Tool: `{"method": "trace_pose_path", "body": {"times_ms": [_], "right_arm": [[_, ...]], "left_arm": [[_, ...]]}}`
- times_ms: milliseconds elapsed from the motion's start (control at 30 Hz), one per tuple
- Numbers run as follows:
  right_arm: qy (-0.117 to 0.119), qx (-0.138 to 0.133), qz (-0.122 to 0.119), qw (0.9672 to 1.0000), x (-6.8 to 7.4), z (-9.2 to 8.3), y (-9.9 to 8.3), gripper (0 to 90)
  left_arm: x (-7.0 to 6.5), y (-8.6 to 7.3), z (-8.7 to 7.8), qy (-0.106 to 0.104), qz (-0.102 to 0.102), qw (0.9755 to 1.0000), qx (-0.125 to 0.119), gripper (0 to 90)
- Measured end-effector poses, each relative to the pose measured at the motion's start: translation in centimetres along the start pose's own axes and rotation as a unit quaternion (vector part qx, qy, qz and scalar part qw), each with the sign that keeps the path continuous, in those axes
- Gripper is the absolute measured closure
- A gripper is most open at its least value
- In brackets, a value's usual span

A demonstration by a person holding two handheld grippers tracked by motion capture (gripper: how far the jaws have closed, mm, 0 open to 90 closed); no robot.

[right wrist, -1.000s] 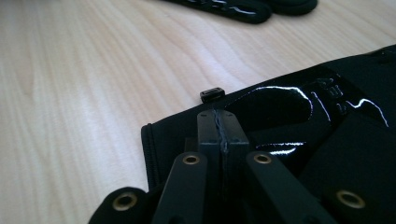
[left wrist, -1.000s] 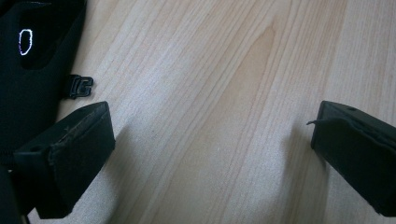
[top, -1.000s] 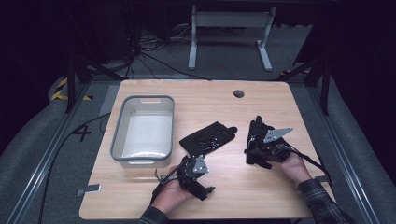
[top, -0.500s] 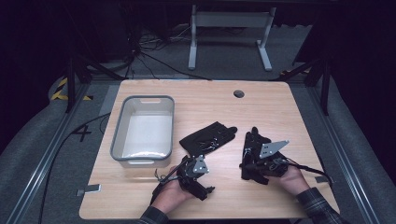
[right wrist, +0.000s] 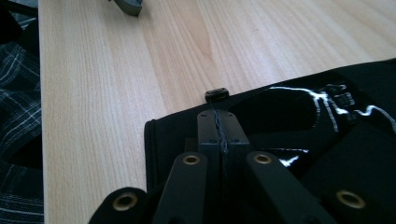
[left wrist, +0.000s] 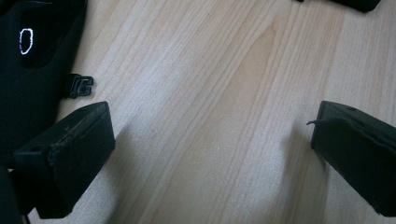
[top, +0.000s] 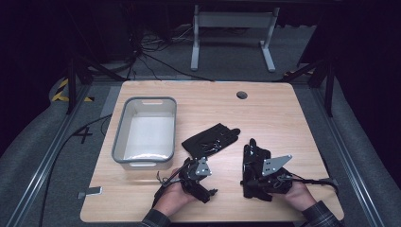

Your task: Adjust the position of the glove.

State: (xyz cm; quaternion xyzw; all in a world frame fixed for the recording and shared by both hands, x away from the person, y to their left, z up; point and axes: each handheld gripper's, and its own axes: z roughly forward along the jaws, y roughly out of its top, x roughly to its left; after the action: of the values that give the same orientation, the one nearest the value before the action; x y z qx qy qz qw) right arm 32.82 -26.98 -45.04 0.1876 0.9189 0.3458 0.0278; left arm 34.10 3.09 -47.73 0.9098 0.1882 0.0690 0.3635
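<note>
Back toward the near edge of the counter (top: 283, 118) came the right tongs (top: 251, 146); a moment ago they were up beside the black glove (top: 210, 138), and now they sit lower, by the person's right hand (top: 297, 193). Their jaws are pressed together with nothing between them. This looks like a pull away from the glove, so no pick-up has begun. The left tongs (top: 189, 165) stayed put near the front edge, jaws spread wide over bare wood. The glove lies flat in the middle of the counter, just past both tongs, same as before. Farther left, the gray tub (top: 144, 161) sits empty.
</note>
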Motion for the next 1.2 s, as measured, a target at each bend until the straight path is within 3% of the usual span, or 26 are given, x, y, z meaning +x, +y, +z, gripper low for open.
{"method": "trace_pose_path", "body": {"times_ms": [133,333,600,800,1200], "right_arm": [[-0.031,-0.02,0.005,0.9993,-0.7,-1.7,0.0,90.0],[-0.079,-0.026,0.044,0.9955,-3.4,-4.0,-1.8,90.0],[-0.132,-0.027,0.069,0.9885,-6.3,-4.3,-2.3,90.0],[-0.129,-0.01,0.07,0.9891,-7.4,-2.9,-2.0,90.0],[-0.099,-0.019,0.054,0.9935,-6.9,-1.3,-0.7,90.0]], "left_arm": [[0.0,0.0,0.0,0.0,0.0,1.0,0.0,0.0],[0.0,0.0,0.0,0.0,0.0,1.0,0.0,0.0],[0.0,0.0,0.0,-0.001,0.0,1.0,0.001,0.0],[0.0,0.0,0.0,-0.001,0.001,1.0,0.001,0.0],[0.0,0.0,0.0,-0.001,0.001,1.0,0.001,0.0]]}}
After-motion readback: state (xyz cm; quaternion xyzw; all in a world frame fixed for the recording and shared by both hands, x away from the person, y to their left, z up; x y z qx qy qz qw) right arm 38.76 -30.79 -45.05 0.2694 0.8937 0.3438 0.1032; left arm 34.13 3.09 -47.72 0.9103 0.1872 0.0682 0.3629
